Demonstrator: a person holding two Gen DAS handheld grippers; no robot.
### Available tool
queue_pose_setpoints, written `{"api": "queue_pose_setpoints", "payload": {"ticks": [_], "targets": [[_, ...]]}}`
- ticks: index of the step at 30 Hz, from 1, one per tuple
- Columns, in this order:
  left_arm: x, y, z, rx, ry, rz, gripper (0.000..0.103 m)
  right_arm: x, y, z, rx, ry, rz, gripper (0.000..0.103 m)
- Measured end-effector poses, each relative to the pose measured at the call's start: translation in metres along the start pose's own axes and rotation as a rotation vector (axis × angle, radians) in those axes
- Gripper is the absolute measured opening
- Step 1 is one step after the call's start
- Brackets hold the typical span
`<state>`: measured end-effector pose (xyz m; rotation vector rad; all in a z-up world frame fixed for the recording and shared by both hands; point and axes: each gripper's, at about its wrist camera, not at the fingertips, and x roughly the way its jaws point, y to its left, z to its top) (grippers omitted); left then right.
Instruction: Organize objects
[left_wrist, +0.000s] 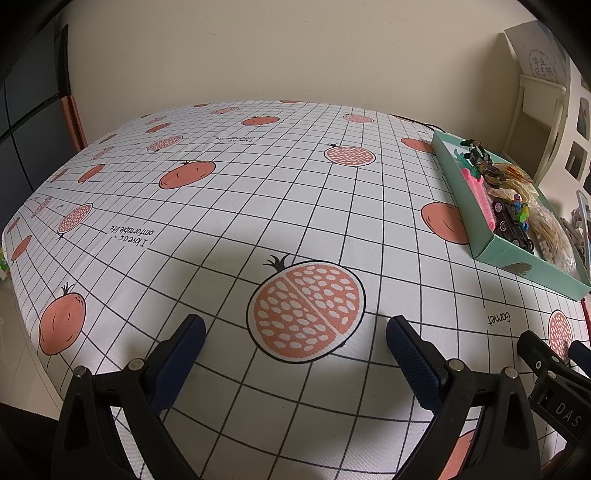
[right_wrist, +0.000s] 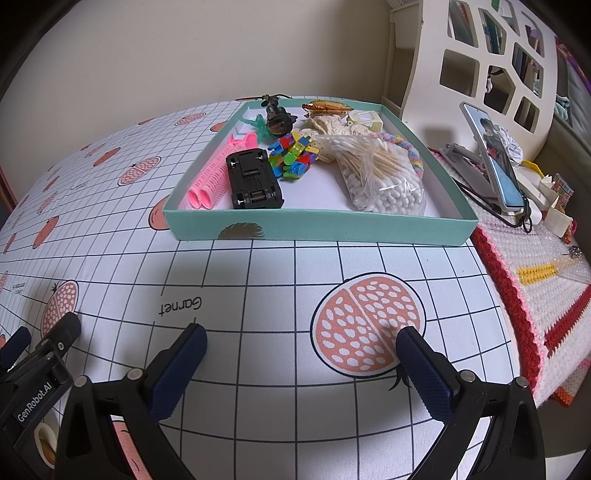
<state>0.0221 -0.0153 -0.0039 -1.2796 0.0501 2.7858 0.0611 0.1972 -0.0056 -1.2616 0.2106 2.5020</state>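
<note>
On the table: a gridded cloth printed with pomegranates covers the top.
Teal box: a shallow tray on the cloth, the landmark for all else here.
Inside the box, near-left corner: pink hair rollers lie beside an upturned black toy car.
Inside the box, centre: a multicoloured block toy.
Inside the box, right side: a clear bag of cotton swabs.
Right gripper: in front of the box, jaws spread wide, holding nothing.
Left gripper: left of the box, jaws apart, empty, above a pomegranate print.
Right of the box: a propped phone before a white shelf unit.
</note>
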Motion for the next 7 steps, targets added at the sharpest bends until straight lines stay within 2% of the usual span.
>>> {"api": "queue_pose_setpoints", "payload": {"ticks": [7], "targets": [[0.0001, 0.0004, -0.0003, -0.006, 0.001, 0.005, 0.098, 0.0001, 0.0002, -0.0001, 0.000, 0.000, 0.000, 0.103]]}}
